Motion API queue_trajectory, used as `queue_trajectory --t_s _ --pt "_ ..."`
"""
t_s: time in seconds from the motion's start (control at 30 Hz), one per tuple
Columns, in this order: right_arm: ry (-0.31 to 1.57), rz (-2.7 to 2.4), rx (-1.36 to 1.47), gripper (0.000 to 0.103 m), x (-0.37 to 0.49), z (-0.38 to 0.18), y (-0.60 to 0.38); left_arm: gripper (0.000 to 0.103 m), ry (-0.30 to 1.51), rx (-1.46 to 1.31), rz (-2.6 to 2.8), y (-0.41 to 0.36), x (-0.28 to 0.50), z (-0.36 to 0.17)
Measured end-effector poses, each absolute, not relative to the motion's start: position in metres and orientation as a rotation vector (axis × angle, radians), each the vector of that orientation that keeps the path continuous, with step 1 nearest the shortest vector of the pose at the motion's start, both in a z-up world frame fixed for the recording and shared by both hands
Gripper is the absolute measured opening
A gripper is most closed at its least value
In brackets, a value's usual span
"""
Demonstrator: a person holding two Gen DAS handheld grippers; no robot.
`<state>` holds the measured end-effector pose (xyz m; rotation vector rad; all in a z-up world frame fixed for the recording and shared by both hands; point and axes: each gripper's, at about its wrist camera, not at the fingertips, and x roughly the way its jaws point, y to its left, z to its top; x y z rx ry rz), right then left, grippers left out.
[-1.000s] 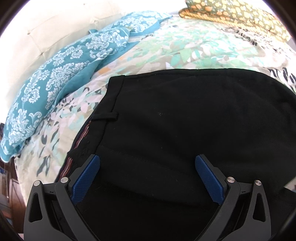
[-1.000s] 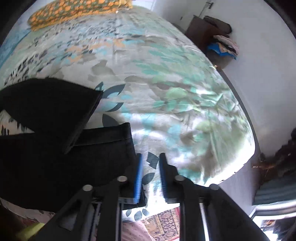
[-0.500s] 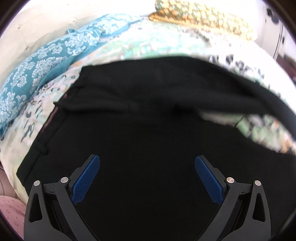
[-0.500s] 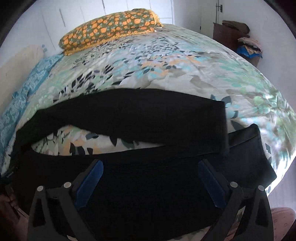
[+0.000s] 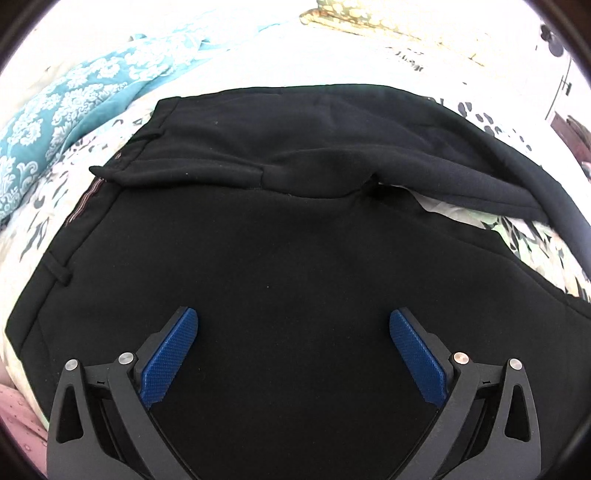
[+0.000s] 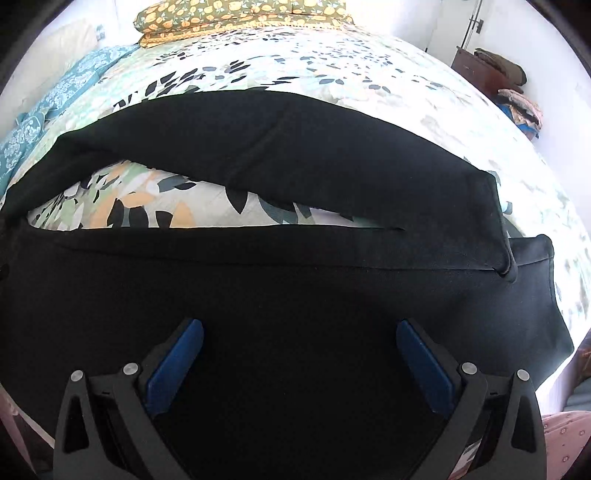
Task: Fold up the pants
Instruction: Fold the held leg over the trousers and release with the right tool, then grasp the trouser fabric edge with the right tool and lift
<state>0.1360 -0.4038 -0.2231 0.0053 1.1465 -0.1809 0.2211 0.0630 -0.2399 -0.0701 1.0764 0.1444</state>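
Black woven-cloth pants (image 5: 295, 258) lie spread flat on a bed, on a quilted bedspread printed with green, grey and orange leaves (image 6: 369, 74). Fabric: matte, fine weave, slightly fuzzy along the folded edges. Waistband end sits toward the left, with a narrow belt loop (image 5: 59, 271) stitched across it and a striped inner lining strip (image 5: 83, 206) showing at the band's edge. The two legs run to the right. The far leg (image 6: 295, 155) bows away from the near one in a shallow arc, so a lens-shaped patch of bedspread shows between them; toward the hems the far leg's end lies over the near leg.

Left gripper (image 5: 293, 354): black plastic arms with metal pivot pins, blue cross-hatched rubber pads (image 5: 170, 354), spread wide above the seat of the pants; nothing pinched.

Right gripper (image 6: 299, 365): same build, blue pads (image 6: 424, 369) spread to full width above the near leg; nothing between them but the cloth surface below. Whether either set of tips touches the fabric cannot be told.

Surroundings: a teal cloth with white damask pattern (image 5: 55, 110), crumpled, at the left edge of the bed; an olive pillow with orange-yellow fruit print (image 6: 240, 14) at the far end; a dark wooden cabinet (image 6: 480, 70) with piled clothes by the wall at right.
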Motion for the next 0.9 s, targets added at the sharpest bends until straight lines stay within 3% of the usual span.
queue_trajectory --t_s 0.7,0.77,0.9 --pt "1.160 -0.170 0.035 0.103 0.135 -0.219 -0.405 0.103 1.071 -0.064 0.143 0.067 0.220 -0.241" --pt "1.117 -0.109 0.226 0.103 0.134 -0.203 -0.426 0.103 1.071 -0.063 0.143 0.067 0.220 -0.241" --pt "0.868 0.021 0.876 0.103 0.108 -0.195 -0.505 0.103 1.068 -0.061 0.142 0.064 0.219 -0.242"
